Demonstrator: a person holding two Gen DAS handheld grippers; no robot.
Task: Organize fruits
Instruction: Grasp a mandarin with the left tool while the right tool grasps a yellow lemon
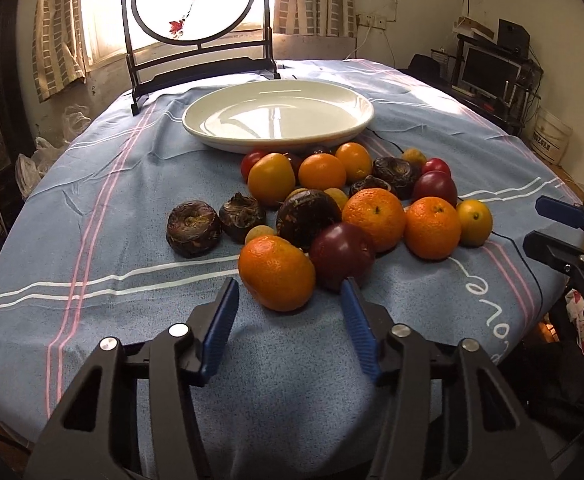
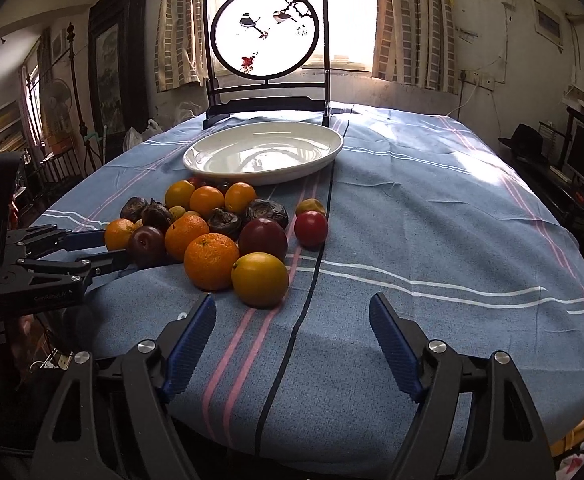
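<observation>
A pile of fruit lies on the blue striped cloth: mandarins, dark red plums, small yellow fruits and dark brown wrinkled ones. My left gripper (image 1: pixel 289 286) is open around the nearest mandarin (image 1: pixel 275 278). Its left pad is close to the peel, and cloth shows between the fruit and the right pad, which overlaps a plum (image 1: pixel 342 254). In the right wrist view the left gripper (image 2: pixel 115 246) reaches in from the left at that mandarin (image 2: pixel 119 234). My right gripper (image 2: pixel 292 300) is open and holds nothing, just short of a yellow-orange fruit (image 2: pixel 259 280). It also shows as the right gripper (image 1: pixel 532 222) at the table's right edge.
A white oval plate (image 1: pixel 195 120) (image 2: pixel 195 160) with nothing in it stands behind the pile. Behind it is a black-framed round bird screen (image 2: pixel 265 32). A thin black cable (image 2: pixel 316 264) runs down the cloth. The cloth (image 2: pixel 432 240) to the right of the cable is bare.
</observation>
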